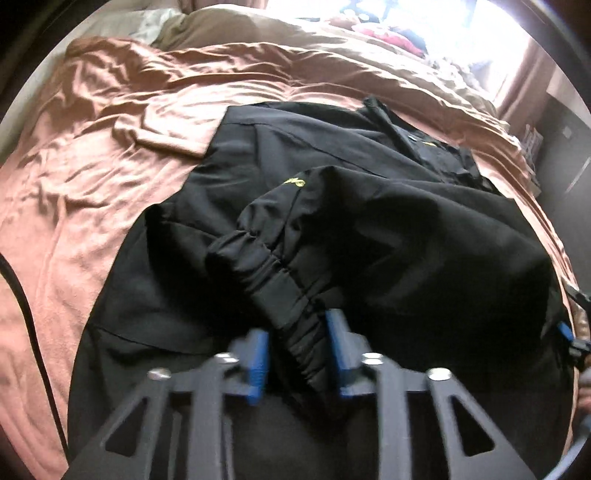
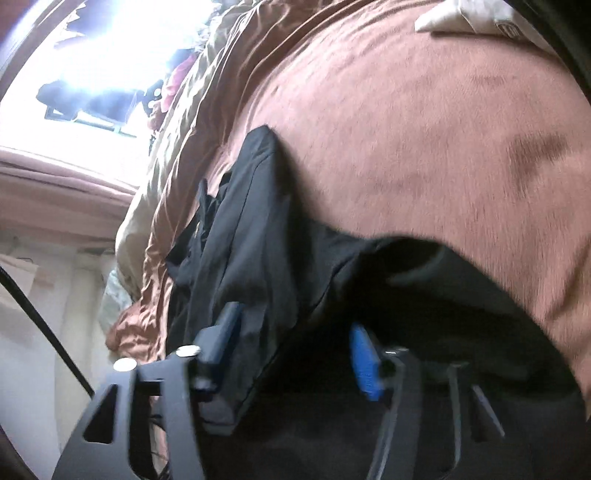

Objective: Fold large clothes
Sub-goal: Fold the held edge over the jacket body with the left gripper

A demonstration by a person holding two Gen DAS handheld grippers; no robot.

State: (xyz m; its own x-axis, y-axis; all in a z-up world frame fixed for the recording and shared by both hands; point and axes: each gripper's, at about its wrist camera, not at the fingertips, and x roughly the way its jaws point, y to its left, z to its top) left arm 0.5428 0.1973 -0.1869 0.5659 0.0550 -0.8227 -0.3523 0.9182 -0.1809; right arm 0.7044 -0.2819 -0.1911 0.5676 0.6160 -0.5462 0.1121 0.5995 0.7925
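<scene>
A large black jacket [image 1: 332,177] with a small yellow logo lies spread on a bed with a rust-brown sheet [image 1: 92,166]. My left gripper [image 1: 297,332] has its blue pads on either side of the jacket's elastic sleeve cuff [image 1: 266,273], which runs between them; the sleeve is folded over the body. In the right wrist view the jacket [image 2: 266,240] lies under my right gripper [image 2: 295,339], whose blue pads stand apart with black fabric between them. The right gripper's blue pad [image 1: 565,330] shows at the right edge of the left wrist view.
A beige pillow [image 1: 221,26] lies at the head of the bed. A bright window with red and dark items [image 1: 388,37] is beyond. A black cable [image 1: 26,302] hangs at left. A white cloth [image 2: 476,18] lies on the sheet's far side.
</scene>
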